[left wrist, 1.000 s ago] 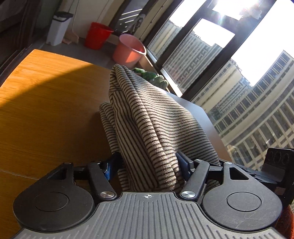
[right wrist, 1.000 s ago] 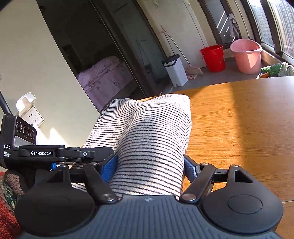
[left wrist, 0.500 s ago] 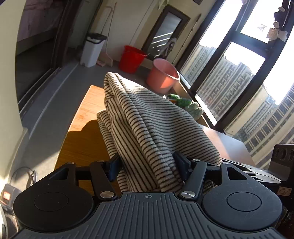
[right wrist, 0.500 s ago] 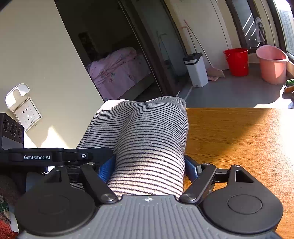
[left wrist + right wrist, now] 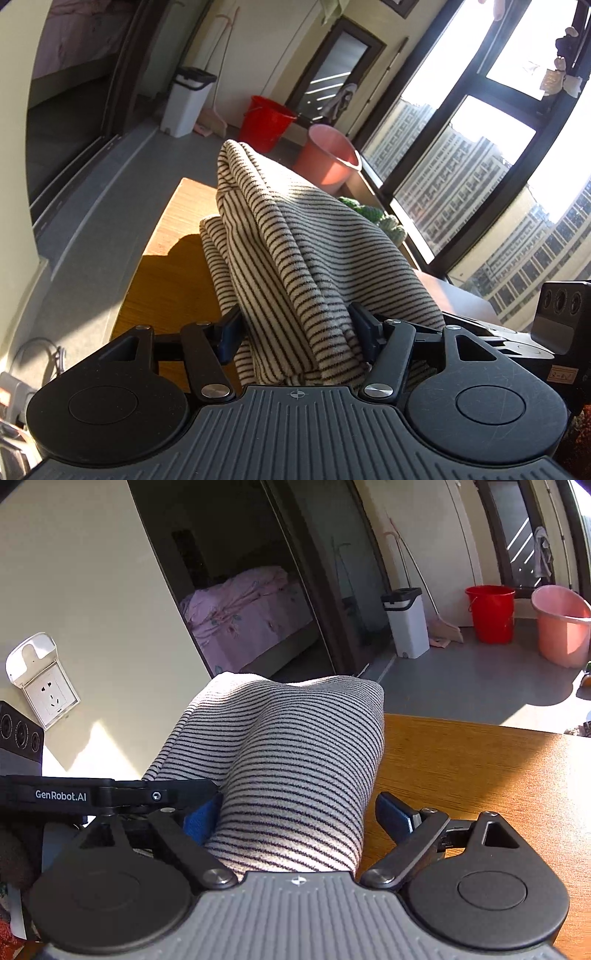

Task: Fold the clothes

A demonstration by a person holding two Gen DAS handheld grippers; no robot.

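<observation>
1. where the sun falls through the tall dark-framed windows (image 5: 461, 155), the room shows pale walls, a grey floor (image 5: 461, 679), and high-rise blocks outside the glass.
2. a dark doorway (image 5: 236, 583) in the right wrist view opens onto a bed with a pink cover (image 5: 243, 613).
3. the wooden table (image 5: 480, 775) is warm brown, part lit and part shadowed; in the left wrist view its far corner (image 5: 184, 206) catches the light.
4. the striped garment (image 5: 295, 251) is bunched and held above the table, between both grippers, hanging forward in thick folds; it shows also in the right wrist view (image 5: 291, 768).
5. the left gripper (image 5: 295, 328) is clamped on the cloth, both fingers pressed into its sides.
6. the right gripper (image 5: 295, 816) has the cloth between its fingers; the left blue pad (image 5: 199, 818) touches it, the right pad (image 5: 393, 818) stands slightly off, so i cannot tell whether it grips.
7. on the floor stand a pink tub (image 5: 328, 158), a red bucket (image 5: 267, 122) and a white bin (image 5: 188, 103); a green plant (image 5: 380, 219) sits by the window.
8. a wall socket (image 5: 46, 694) has a raised cover.
</observation>
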